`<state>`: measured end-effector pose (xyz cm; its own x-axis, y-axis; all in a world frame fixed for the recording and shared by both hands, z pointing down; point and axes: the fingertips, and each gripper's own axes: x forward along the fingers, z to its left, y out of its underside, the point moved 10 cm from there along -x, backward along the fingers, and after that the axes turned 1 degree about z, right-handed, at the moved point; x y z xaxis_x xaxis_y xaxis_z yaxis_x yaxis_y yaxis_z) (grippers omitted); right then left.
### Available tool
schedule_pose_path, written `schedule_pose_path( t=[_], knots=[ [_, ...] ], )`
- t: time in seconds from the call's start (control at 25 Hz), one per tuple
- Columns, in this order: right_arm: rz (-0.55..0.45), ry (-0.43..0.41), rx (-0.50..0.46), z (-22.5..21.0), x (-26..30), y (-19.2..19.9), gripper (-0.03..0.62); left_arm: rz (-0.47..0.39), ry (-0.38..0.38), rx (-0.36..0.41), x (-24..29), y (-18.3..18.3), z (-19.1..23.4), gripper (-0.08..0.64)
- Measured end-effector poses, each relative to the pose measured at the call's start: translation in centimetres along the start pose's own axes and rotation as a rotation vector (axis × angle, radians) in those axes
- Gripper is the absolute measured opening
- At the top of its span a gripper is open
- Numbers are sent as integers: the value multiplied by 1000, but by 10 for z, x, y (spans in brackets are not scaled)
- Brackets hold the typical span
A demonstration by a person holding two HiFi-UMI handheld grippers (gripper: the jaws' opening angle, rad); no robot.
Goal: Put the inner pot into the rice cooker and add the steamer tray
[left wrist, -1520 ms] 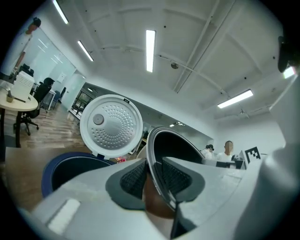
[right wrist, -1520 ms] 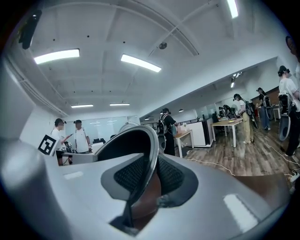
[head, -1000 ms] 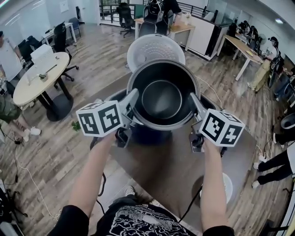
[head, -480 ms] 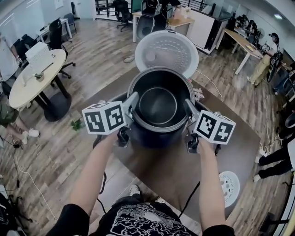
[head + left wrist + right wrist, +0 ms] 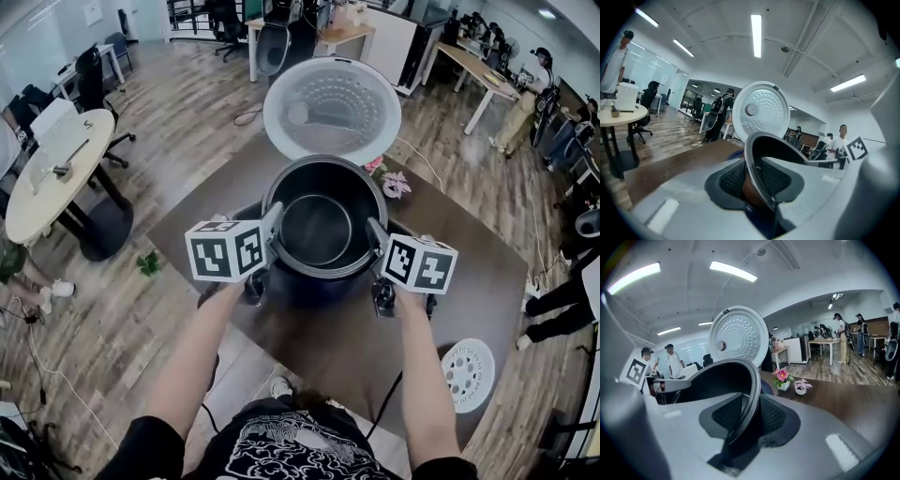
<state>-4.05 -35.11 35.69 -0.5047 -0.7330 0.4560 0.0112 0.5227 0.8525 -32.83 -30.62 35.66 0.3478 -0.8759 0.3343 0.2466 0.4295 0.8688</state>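
Note:
The dark inner pot (image 5: 319,225) sits low in the dark-blue rice cooker (image 5: 309,286), whose white lid (image 5: 333,108) stands open behind it. My left gripper (image 5: 272,217) is shut on the pot's left rim, which is pinched between the pads (image 5: 731,180). My right gripper (image 5: 375,230) has the right rim between its pads (image 5: 773,416); its jaws have just been opening slightly, but the pads still touch the rim. The pot (image 5: 773,145) (image 5: 722,380) fills both gripper views. The white steamer tray (image 5: 467,373) lies on the table's near right corner.
The cooker stands on a brown table (image 5: 319,361). Two small flower pots (image 5: 389,180) sit behind it to the right. A black cable (image 5: 386,412) hangs off the front edge. A round white table (image 5: 52,173), office chairs and people are around the room.
Both grippers have come down with the pot, which has sunk from above the cooker into its body. The open lid now shows fully behind the pot.

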Motion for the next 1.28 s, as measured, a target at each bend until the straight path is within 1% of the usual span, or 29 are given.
schedule_pose_path(
  t=[0.2, 0.32, 0.6, 0.8, 0.96, 1.12, 1.28],
  knots=[
    [30, 58, -77, 5, 9, 10, 129, 35, -16, 50, 5, 10, 7, 109],
    [27, 62, -59, 2, 7, 14, 130, 46, -12, 70, 7, 13, 6, 117],
    [10, 50, -39, -1, 10, 17, 135, 67, -9, 56, 14, 21, 12, 127],
    [7, 63, -60, 4, 12, 16, 140, 61, -1, 65, 11, 20, 17, 133],
    [4, 83, -121, 9, 15, 16, 160, 49, -11, 104, 10, 16, 19, 161],
    [-24, 76, -105, 6, 5, 15, 195, 31, -8, 131, 7, 11, 7, 193],
    [-59, 85, -107, 3, -8, 15, 204, 6, 14, 174, 5, 3, -5, 210]
  ],
)
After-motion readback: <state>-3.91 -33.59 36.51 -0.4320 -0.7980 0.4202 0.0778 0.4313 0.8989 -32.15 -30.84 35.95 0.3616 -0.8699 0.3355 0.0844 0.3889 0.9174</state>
